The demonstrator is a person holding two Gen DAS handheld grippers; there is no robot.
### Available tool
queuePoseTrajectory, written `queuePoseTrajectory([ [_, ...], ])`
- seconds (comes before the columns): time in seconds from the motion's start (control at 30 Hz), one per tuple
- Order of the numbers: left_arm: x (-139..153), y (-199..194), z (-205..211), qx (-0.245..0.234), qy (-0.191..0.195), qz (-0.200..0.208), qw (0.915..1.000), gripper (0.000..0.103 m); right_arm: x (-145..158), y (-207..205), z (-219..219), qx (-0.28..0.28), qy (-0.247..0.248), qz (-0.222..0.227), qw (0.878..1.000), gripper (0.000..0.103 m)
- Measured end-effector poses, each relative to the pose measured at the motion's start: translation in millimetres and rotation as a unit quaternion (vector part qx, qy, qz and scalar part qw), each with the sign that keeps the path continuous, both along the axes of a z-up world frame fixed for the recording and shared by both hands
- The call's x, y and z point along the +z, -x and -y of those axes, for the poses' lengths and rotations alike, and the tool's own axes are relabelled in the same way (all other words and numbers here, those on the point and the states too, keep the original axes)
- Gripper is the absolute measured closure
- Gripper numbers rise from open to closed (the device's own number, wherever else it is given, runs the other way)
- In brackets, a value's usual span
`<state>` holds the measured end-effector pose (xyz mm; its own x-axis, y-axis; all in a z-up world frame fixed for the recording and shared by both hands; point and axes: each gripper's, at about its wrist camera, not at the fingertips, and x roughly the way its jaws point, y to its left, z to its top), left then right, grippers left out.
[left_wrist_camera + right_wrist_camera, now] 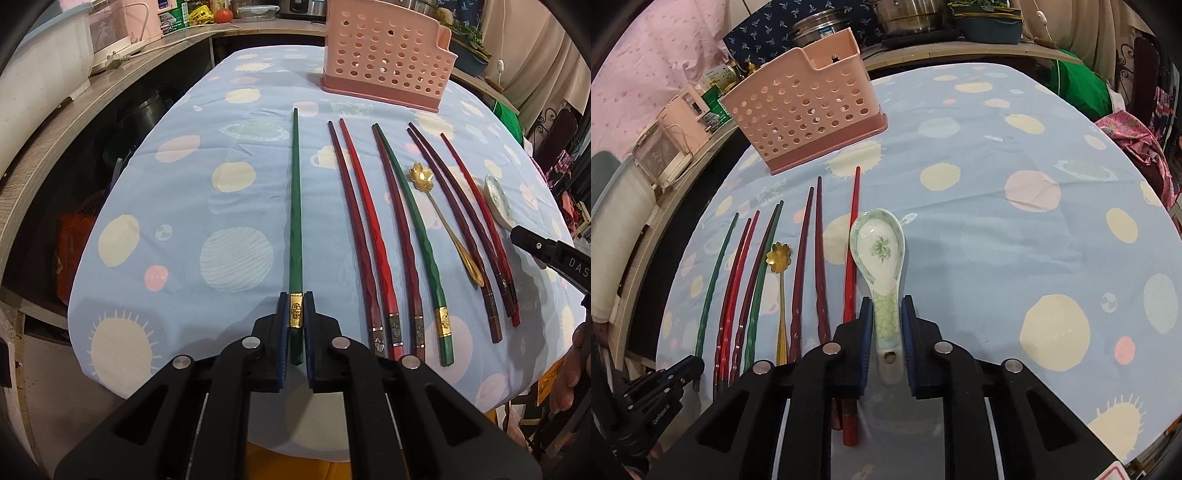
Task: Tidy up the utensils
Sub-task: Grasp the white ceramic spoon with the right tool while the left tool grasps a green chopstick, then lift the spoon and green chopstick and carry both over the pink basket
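My left gripper [296,295] is shut on a lone green chopstick [295,192], gripping at its gold band near the table's front edge; the chopstick lies flat on the cloth. In the right wrist view my right gripper [886,299] is shut on the handle of a white-and-green ceramic spoon [879,247], whose bowl rests on the cloth. Between the two lie several red, dark red and green chopsticks [365,229] and a gold flower spoon [421,173]. A pink perforated utensil caddy [384,59] stands upright at the far side of the table.
A blue tablecloth with pale dots [184,184] covers the table. A wooden counter [74,122] with appliances runs along the left and behind. Pots [908,14] and clutter sit beyond the far edge. Bare cloth lies to the right of the ceramic spoon.
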<state>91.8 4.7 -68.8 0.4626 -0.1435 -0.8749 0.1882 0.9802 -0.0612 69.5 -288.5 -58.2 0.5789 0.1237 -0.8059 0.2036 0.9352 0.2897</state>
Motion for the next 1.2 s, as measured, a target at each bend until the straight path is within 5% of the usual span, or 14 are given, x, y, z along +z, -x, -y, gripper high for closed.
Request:
queuePoseTrajectory([
  [0.3,-0.9,0.2,-0.7,-0.001,0.002,0.004,1.0000,0.096,-6.3,3.4,2.1,0.000,-0.016,0.005,1.000,0.092],
  [0.53,8.2,0.0,-10.2,0.007,0.020,0.009,0.9997,0.096,18.7,14.7,10.4,-0.016,-0.001,0.038,0.999,0.094],
  [0.9,68.5,-11.1,-24.1,0.026,0.040,0.086,0.9951,0.096,50.9,14.8,17.2,-0.021,0.030,0.074,0.997,0.097],
  [1.2,141.9,-54.1,-34.3,0.049,0.073,0.167,0.9820,0.096,73.2,-6.5,25.5,-0.019,0.025,0.104,0.994,0.097],
])
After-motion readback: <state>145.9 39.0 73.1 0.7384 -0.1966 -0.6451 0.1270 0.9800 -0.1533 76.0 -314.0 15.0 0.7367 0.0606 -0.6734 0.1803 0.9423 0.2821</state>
